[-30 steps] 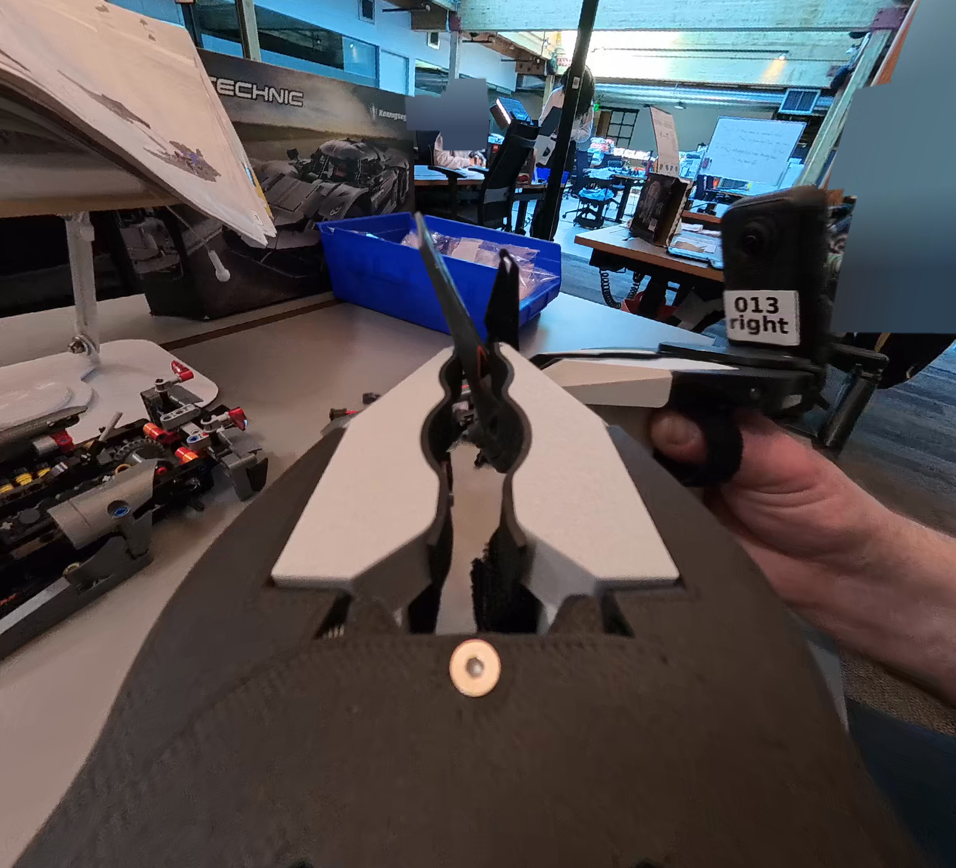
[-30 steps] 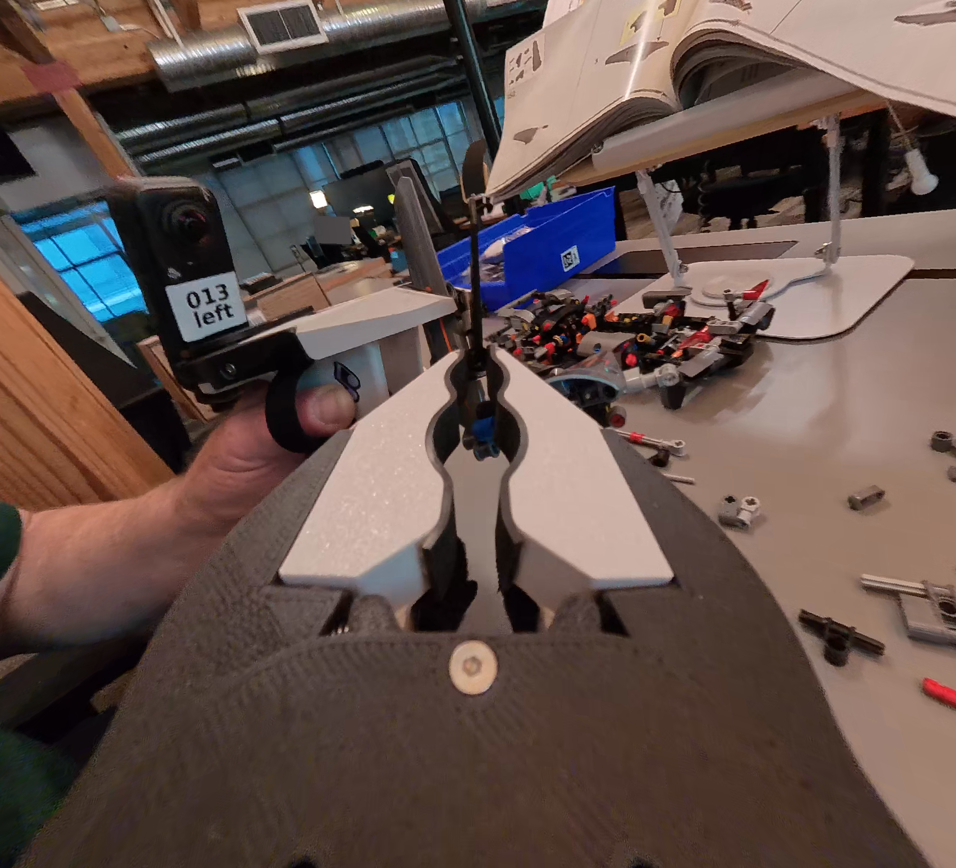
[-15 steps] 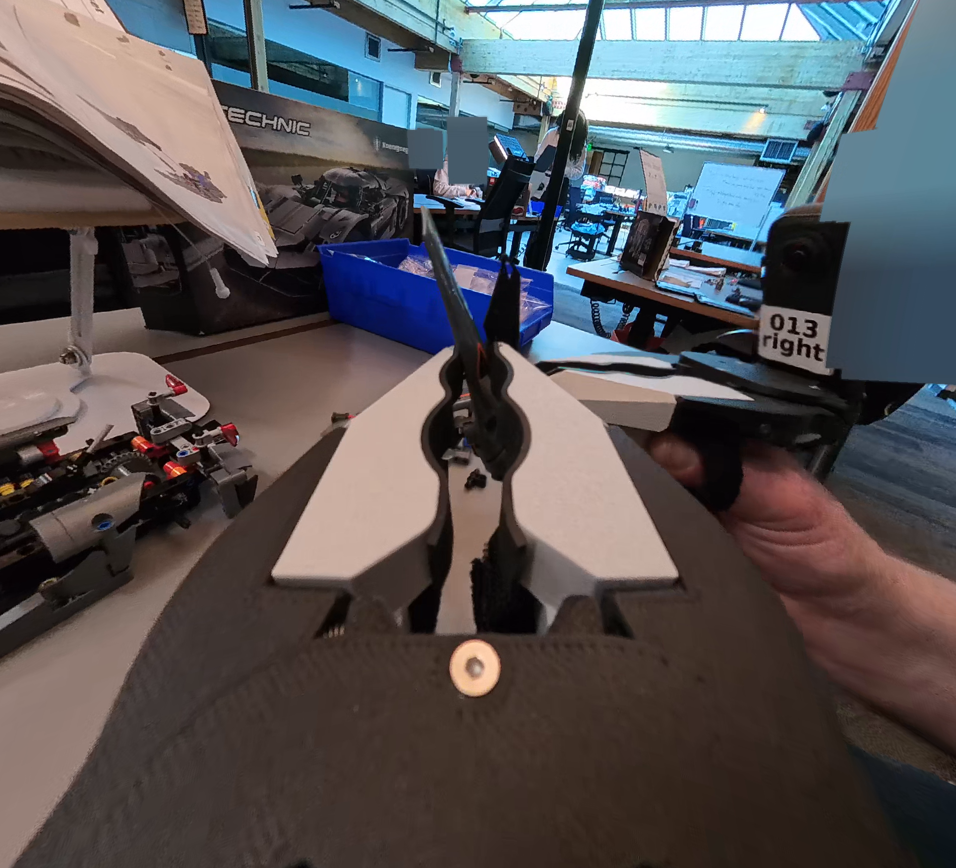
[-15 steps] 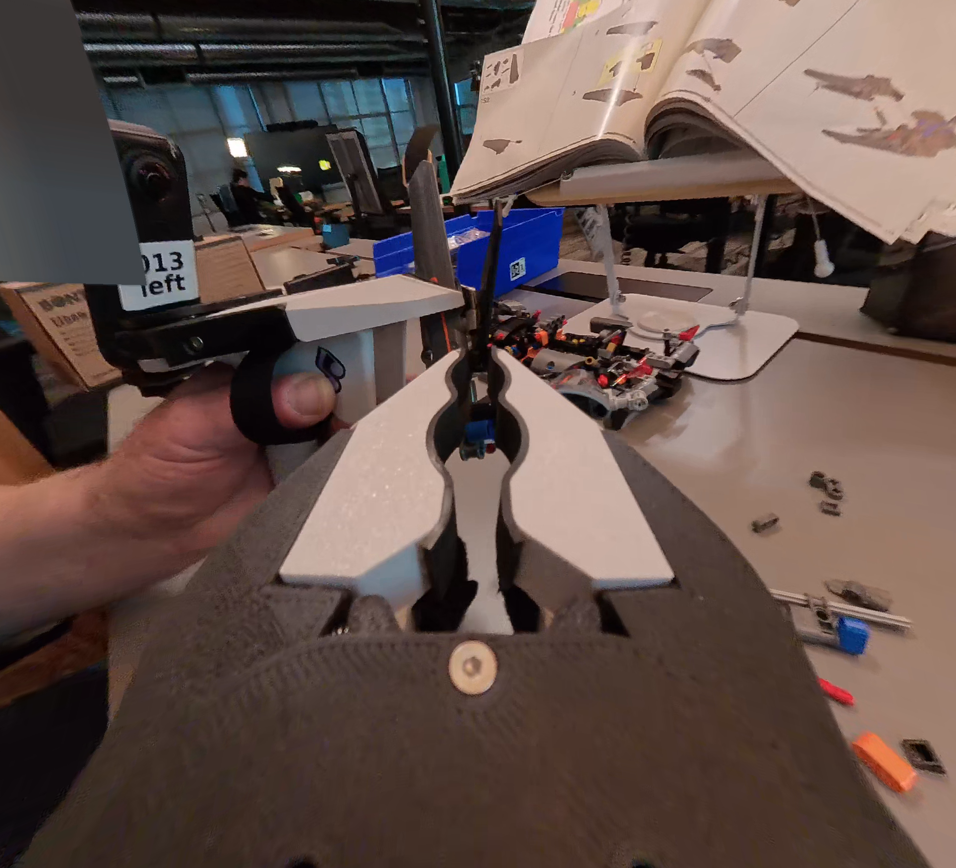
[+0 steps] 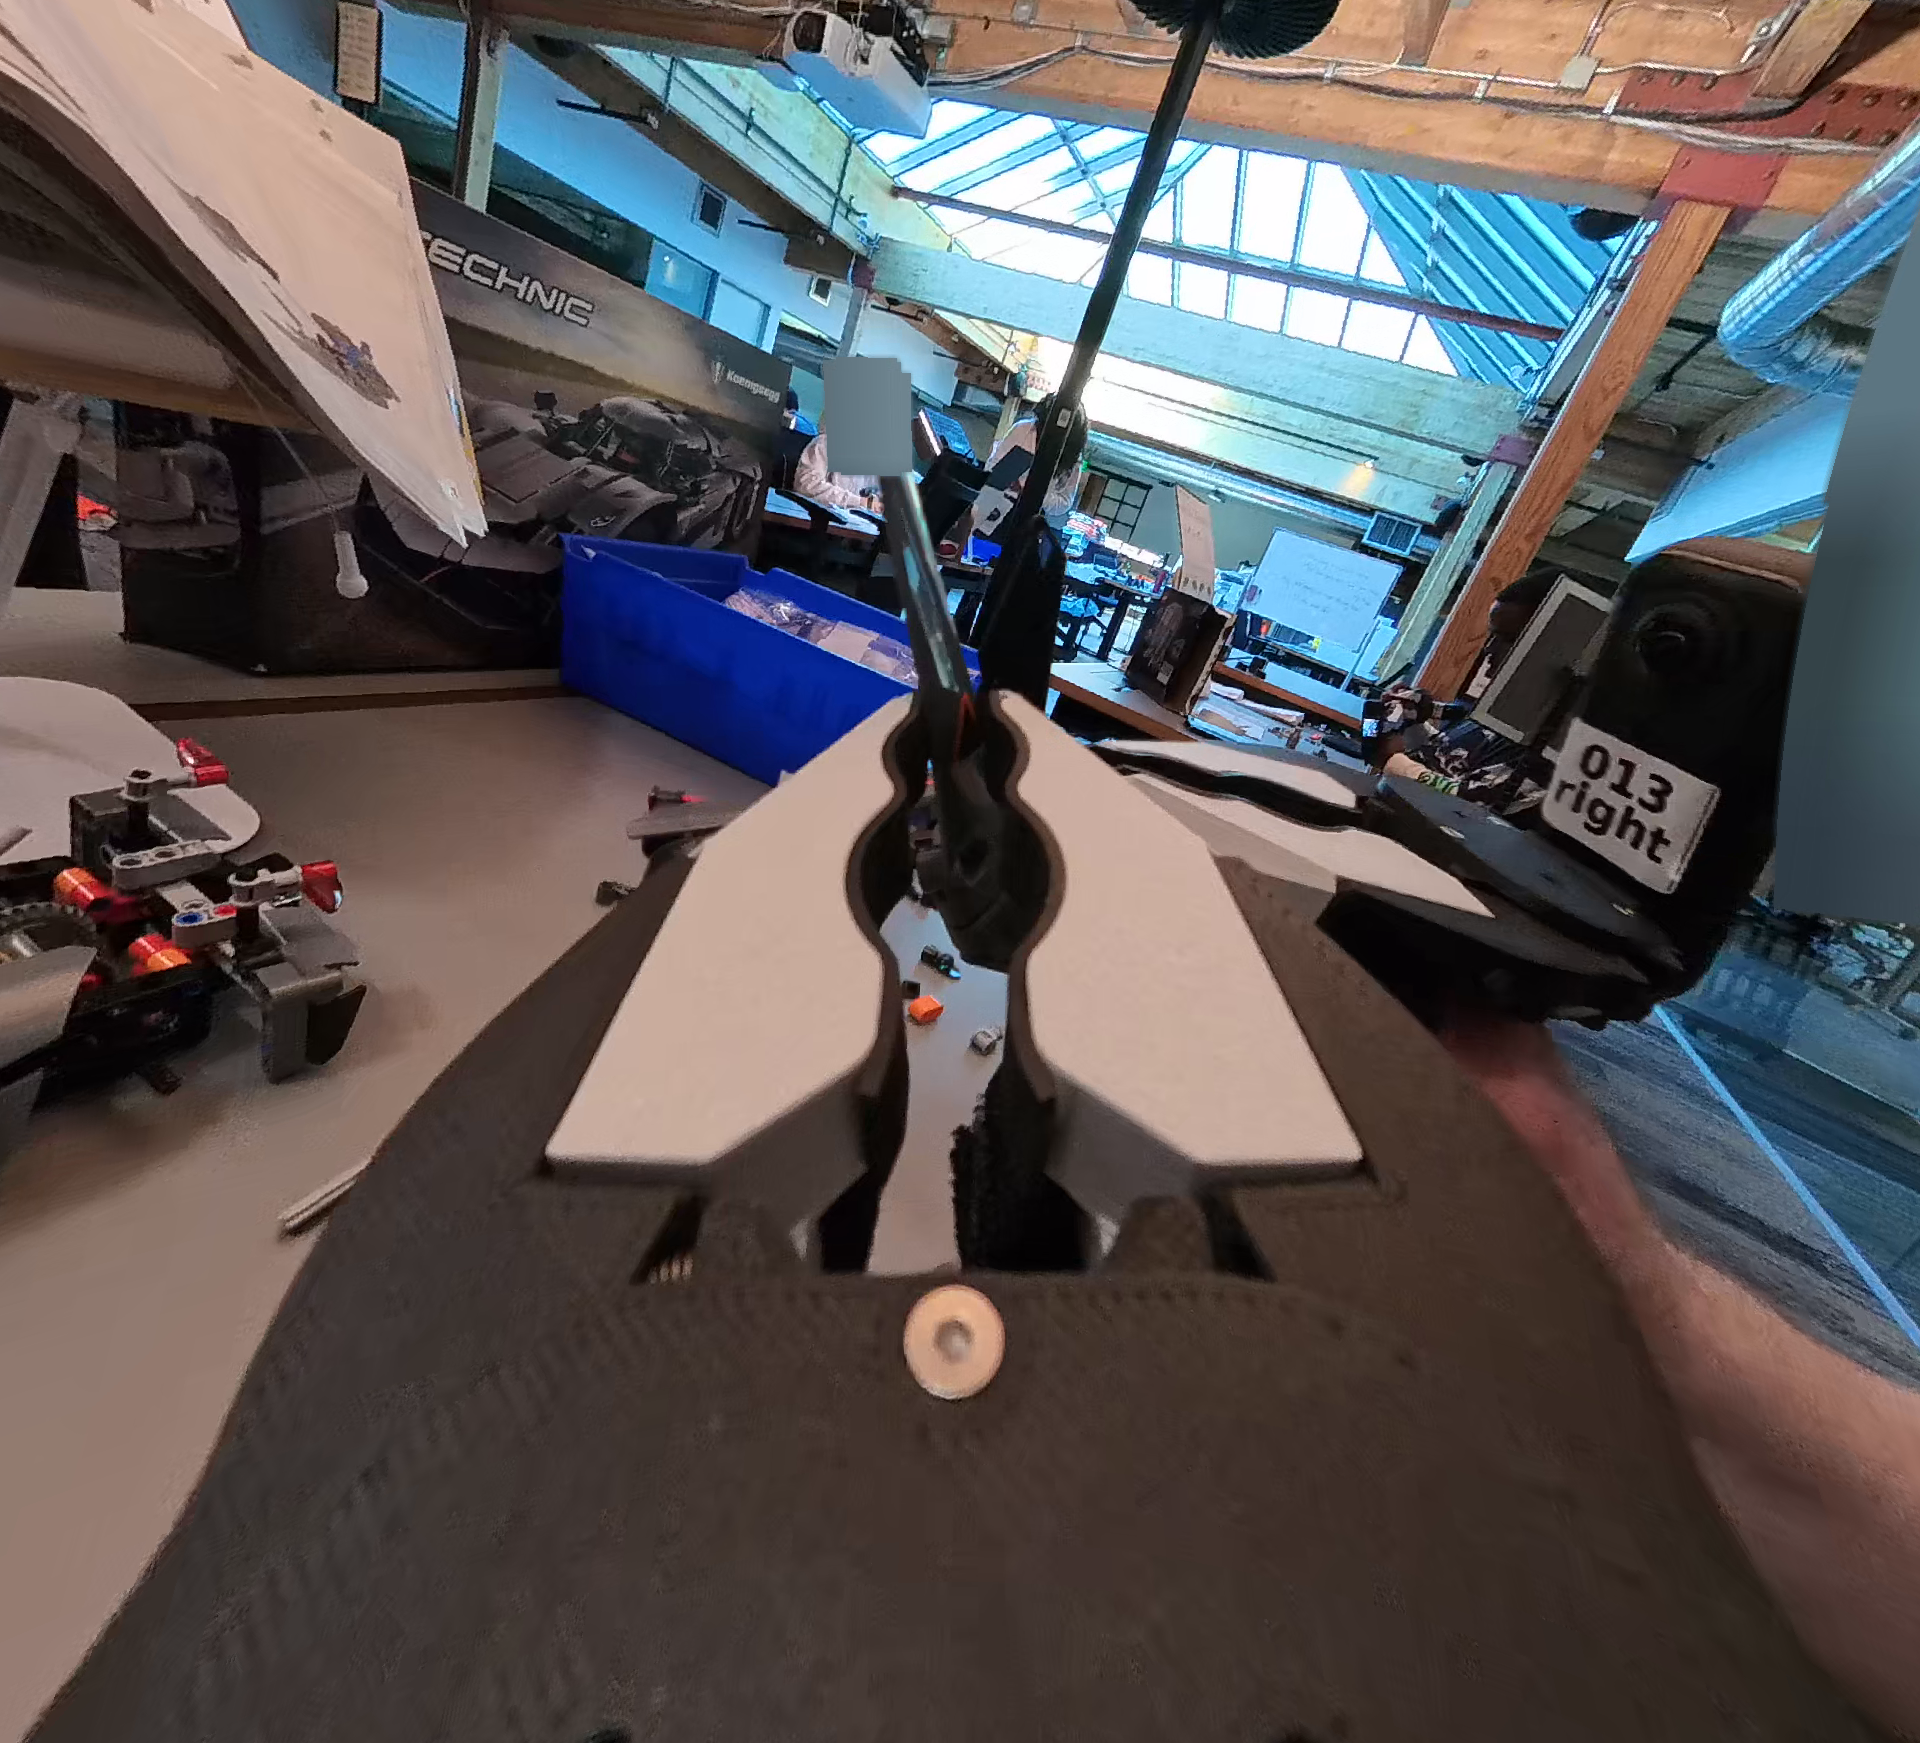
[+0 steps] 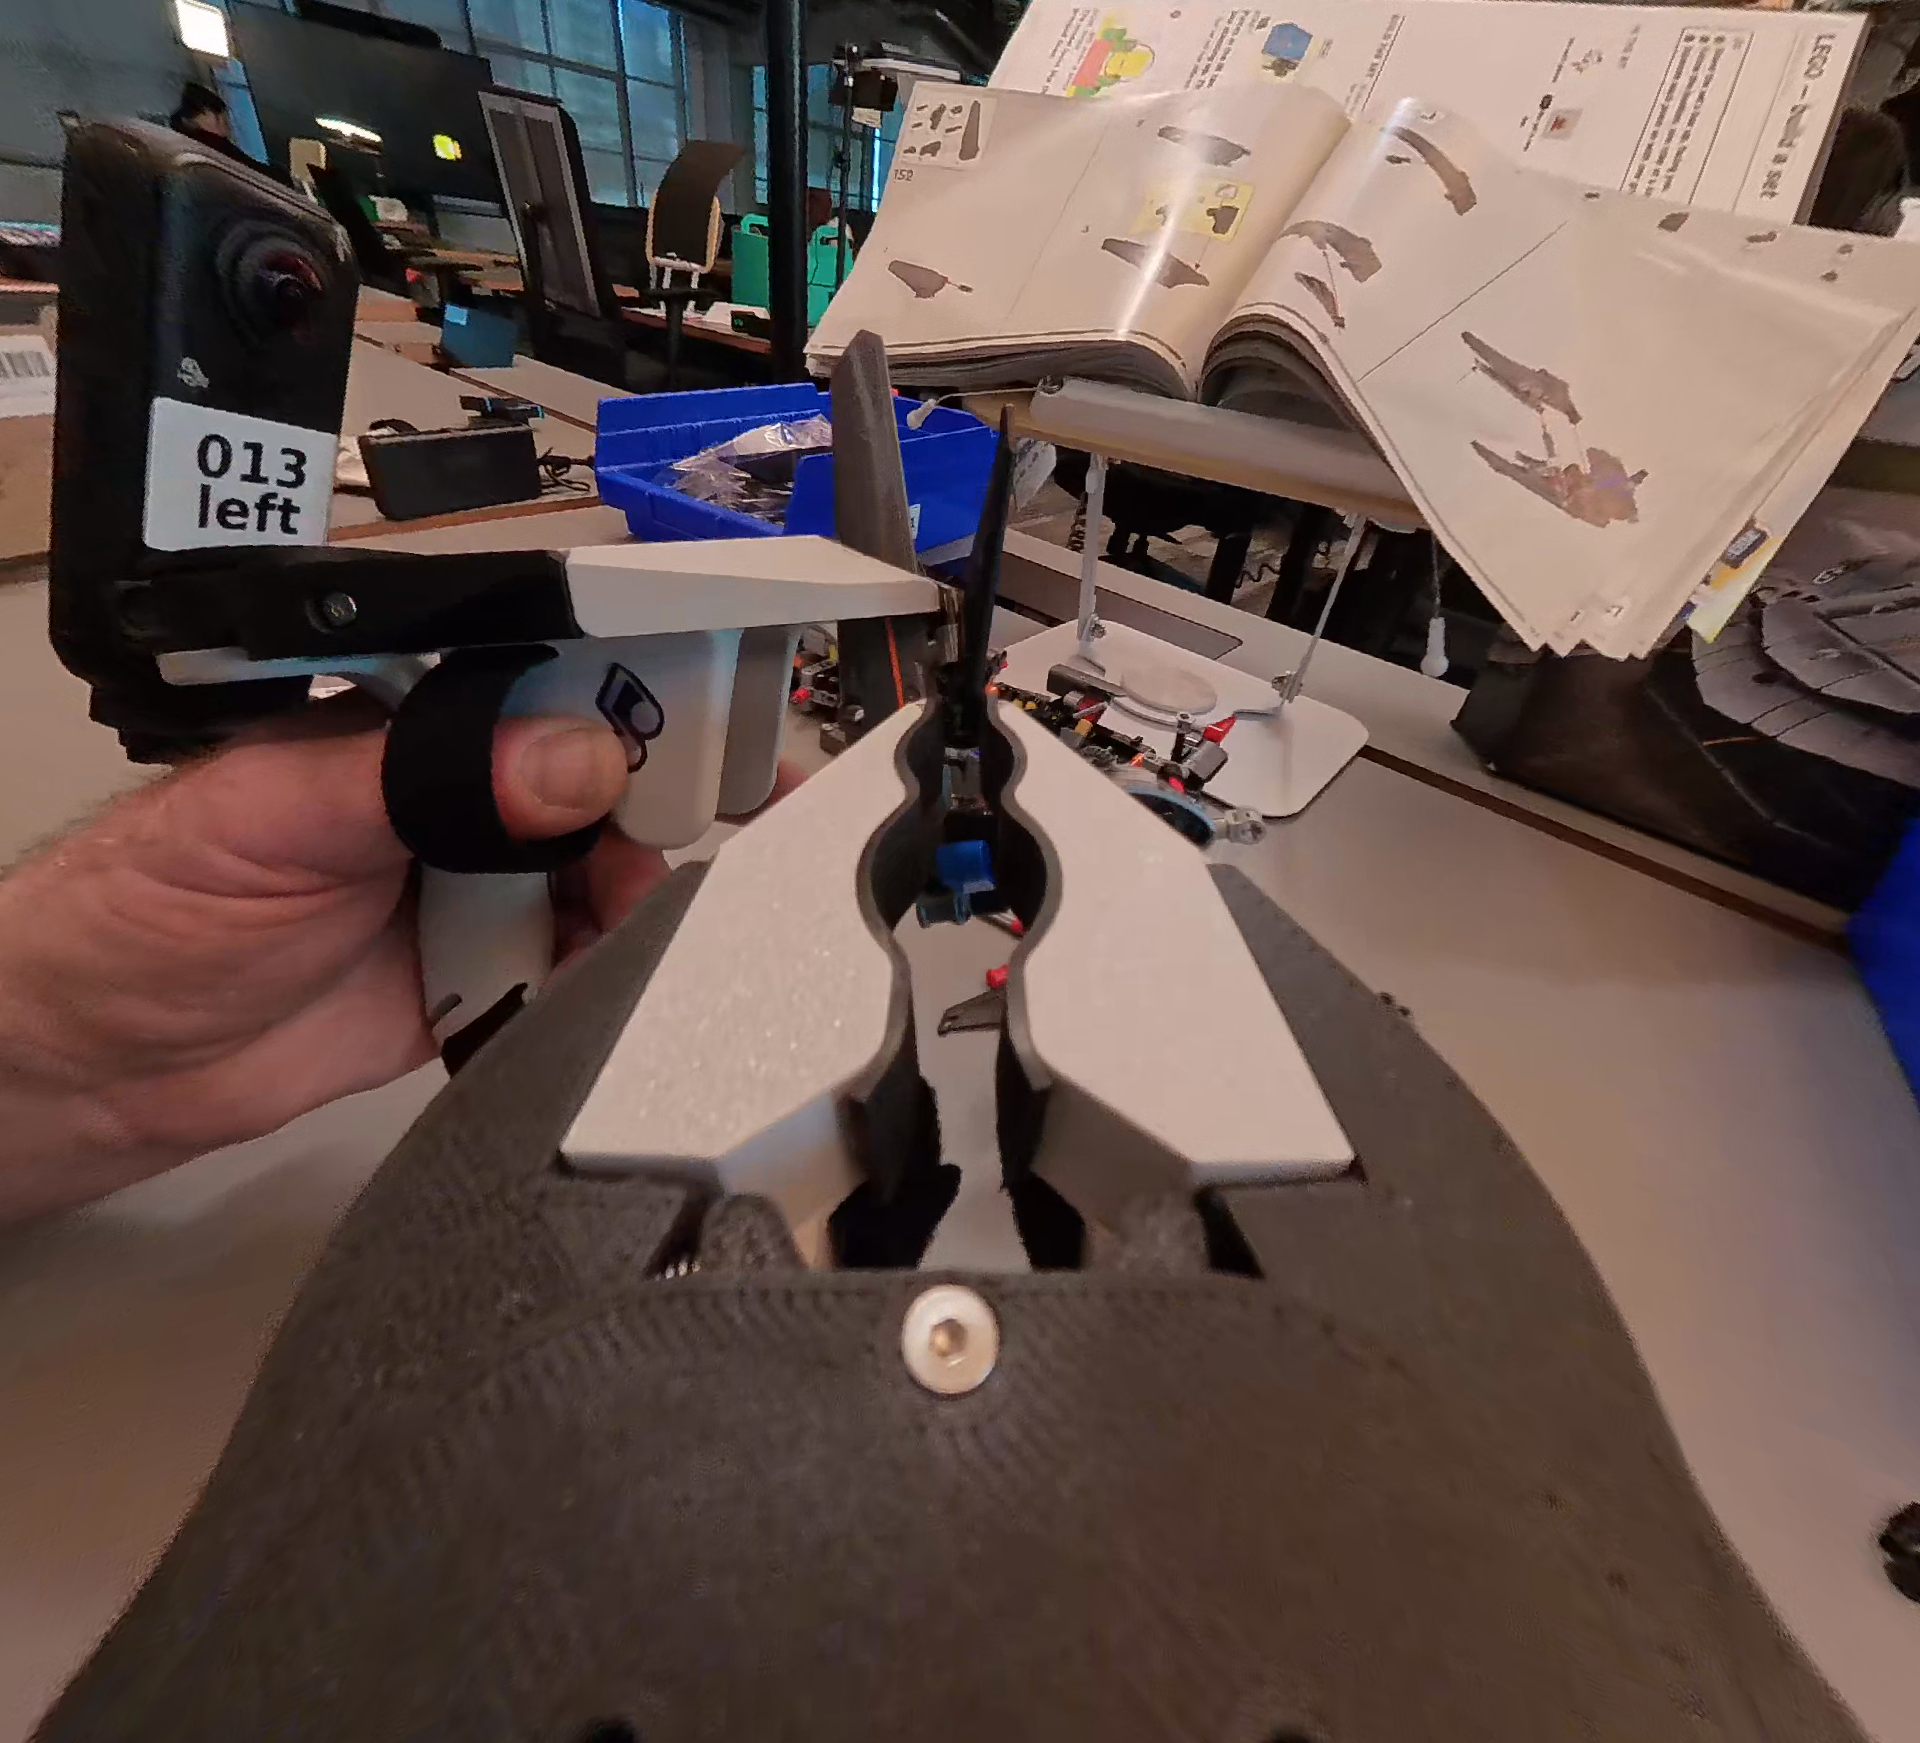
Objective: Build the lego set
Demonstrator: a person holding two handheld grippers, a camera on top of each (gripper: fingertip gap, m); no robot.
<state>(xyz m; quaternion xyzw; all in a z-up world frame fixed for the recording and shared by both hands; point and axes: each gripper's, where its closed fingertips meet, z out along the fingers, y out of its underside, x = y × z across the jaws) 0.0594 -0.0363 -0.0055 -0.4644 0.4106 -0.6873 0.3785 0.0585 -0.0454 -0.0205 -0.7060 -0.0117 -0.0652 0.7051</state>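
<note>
Left claw [image 5: 951, 758] clenched on thin black part [image 5: 961, 820], held above tabletop [image 5: 499, 820]. Right claw [image 6: 961, 727] clenched on small piece with blue pin [image 6: 961, 862]; both meet mid-air. Parts light, rigid, small: likely slip-prone; grip flat faces near joint. Chassis [image 5: 156, 924] rests left. Blue bin [image 5: 686, 644] holds clear bags.
</note>
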